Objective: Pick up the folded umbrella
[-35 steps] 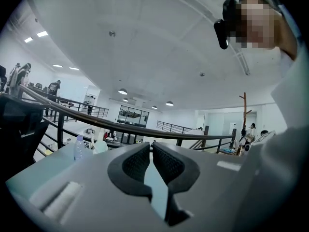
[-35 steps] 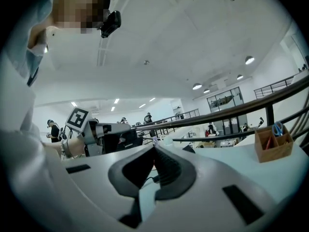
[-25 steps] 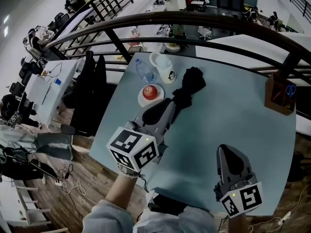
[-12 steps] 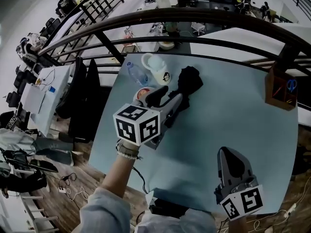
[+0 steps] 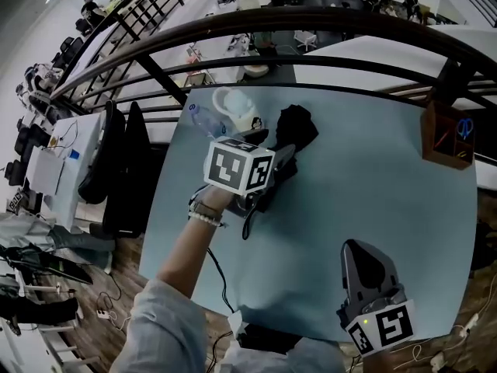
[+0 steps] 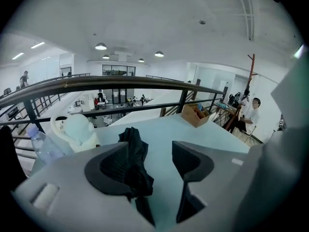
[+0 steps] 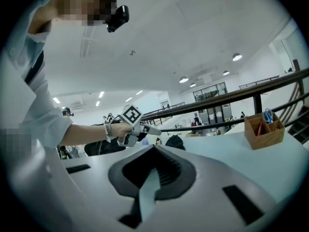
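The folded black umbrella (image 5: 297, 127) lies crumpled on the pale blue table (image 5: 373, 193), toward its far side. My left gripper (image 5: 281, 162) points down at the umbrella's near end and its jaws are opening. In the left gripper view the umbrella (image 6: 133, 151) runs into the gap between the jaws of the left gripper (image 6: 150, 151), close to the left one, with no pad pressing on it. My right gripper (image 5: 359, 245) hangs over the table's near edge, shut and empty. The right gripper view shows my right gripper (image 7: 155, 151) with the umbrella (image 7: 175, 142) far ahead of it.
A white mug (image 5: 233, 107) and a clear plastic bottle (image 5: 200, 119) stand just left of the umbrella. A wooden box (image 5: 449, 134) with scissors sits at the far right corner. A dark railing (image 5: 311, 26) runs behind the table.
My left gripper has travelled away from me and down to the umbrella, covering the plate with the apple, and its jaws have gone from shut to wide apart. The right gripper has hardly shifted.
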Demonstrator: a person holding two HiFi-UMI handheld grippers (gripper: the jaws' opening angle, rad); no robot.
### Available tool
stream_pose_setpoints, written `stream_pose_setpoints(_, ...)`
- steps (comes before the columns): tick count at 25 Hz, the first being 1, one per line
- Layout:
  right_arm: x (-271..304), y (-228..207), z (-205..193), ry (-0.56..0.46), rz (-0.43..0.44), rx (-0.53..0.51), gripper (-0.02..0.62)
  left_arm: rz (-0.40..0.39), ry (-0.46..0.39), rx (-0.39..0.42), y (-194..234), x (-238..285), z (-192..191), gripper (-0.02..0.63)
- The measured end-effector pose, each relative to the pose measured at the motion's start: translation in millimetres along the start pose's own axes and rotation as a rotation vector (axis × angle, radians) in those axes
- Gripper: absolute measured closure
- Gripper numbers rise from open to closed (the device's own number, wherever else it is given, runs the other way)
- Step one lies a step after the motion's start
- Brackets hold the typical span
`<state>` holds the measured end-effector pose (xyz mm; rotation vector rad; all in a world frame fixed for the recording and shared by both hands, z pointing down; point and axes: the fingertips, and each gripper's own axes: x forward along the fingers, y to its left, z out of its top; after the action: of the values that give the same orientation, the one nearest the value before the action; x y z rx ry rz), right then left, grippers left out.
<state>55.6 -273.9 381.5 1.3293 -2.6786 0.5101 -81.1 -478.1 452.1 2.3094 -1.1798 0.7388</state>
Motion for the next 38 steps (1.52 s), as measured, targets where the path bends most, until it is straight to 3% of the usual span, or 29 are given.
stream_pose_setpoints(7,7,-1,-13,0.031,-0.037,-0.009,0.595,-0.025,0.114,0.025,13,44,-20,0.345)
stream_pose_setpoints(15,10,-8,-20,0.043,-0.065,0.021,0.595,-0.041,0.262,-0.052,36,89,-45,0.345)
stream_pose_setpoints(19,11,-10,-23,0.036,-0.072,0.038,0.595,-0.031,0.324,-0.036,44,105,-55,0.345)
stream_pose_setpoints(25,12,-18,-27,0.043,-0.092,0.054,0.595,-0.044,0.372,-0.098,51,121,-62,0.345)
stream_pose_setpoints(38,18,-23,-32,0.05,-0.087,0.078,0.595,0.046,0.547,0.0,67,137,-82,0.344)
